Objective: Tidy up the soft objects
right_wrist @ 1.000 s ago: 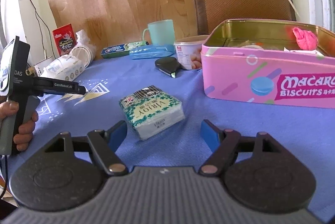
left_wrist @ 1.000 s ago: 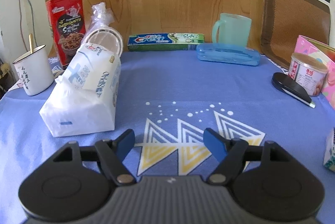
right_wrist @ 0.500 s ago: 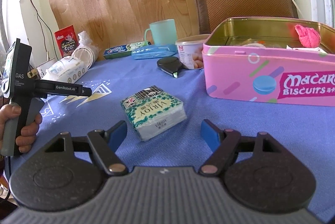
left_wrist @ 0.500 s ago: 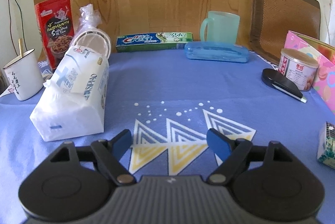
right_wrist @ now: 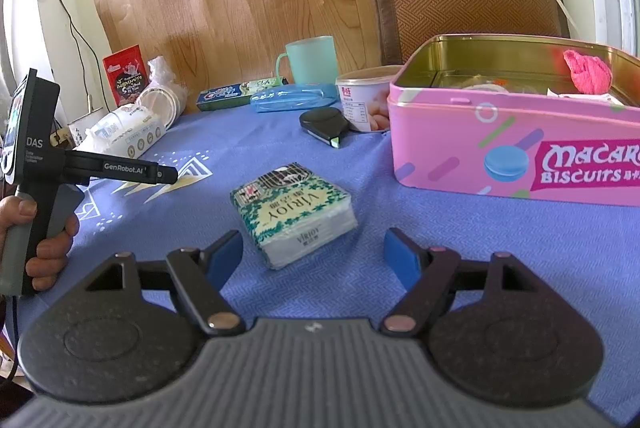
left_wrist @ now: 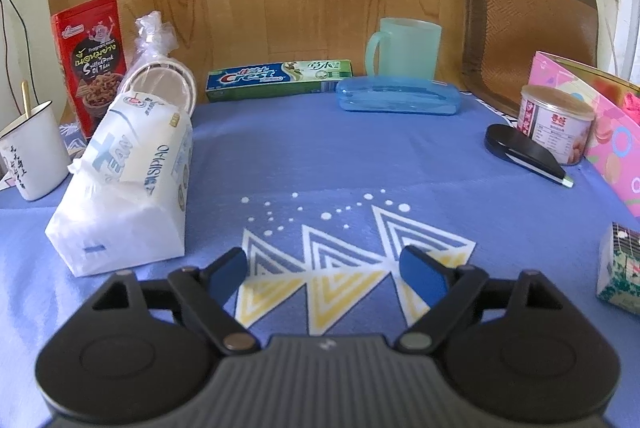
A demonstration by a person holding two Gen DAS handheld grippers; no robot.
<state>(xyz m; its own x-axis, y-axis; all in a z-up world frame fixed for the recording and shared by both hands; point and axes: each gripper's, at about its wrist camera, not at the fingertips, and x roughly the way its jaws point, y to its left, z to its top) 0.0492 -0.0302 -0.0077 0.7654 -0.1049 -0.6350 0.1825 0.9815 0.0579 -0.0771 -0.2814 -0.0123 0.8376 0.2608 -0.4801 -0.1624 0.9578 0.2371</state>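
Note:
A white tissue pack [left_wrist: 128, 187] lies on the blue tablecloth at the left, ahead and left of my open, empty left gripper [left_wrist: 326, 274]; it also shows far off in the right wrist view [right_wrist: 124, 135]. A small green Virjoy tissue pack [right_wrist: 294, 214] lies just ahead of my open, empty right gripper [right_wrist: 316, 254], between the line of its fingers; its edge shows at the right of the left wrist view [left_wrist: 620, 268]. An open pink biscuit tin [right_wrist: 516, 151] at the right holds a pink cloth [right_wrist: 586, 71].
Along the back stand a red snack bag [left_wrist: 94, 63], bagged paper cups [left_wrist: 160, 75], a Crest box [left_wrist: 280, 79], a teal mug [left_wrist: 406, 47], a blue case [left_wrist: 398, 99], a can [left_wrist: 554, 123] and a black tape dispenser [left_wrist: 520, 151]. A white mug [left_wrist: 32, 151] is far left.
My left gripper has drawn back and swung slightly right, its jaws opening a little wider. My right gripper has edged closer to the green tissue pack.

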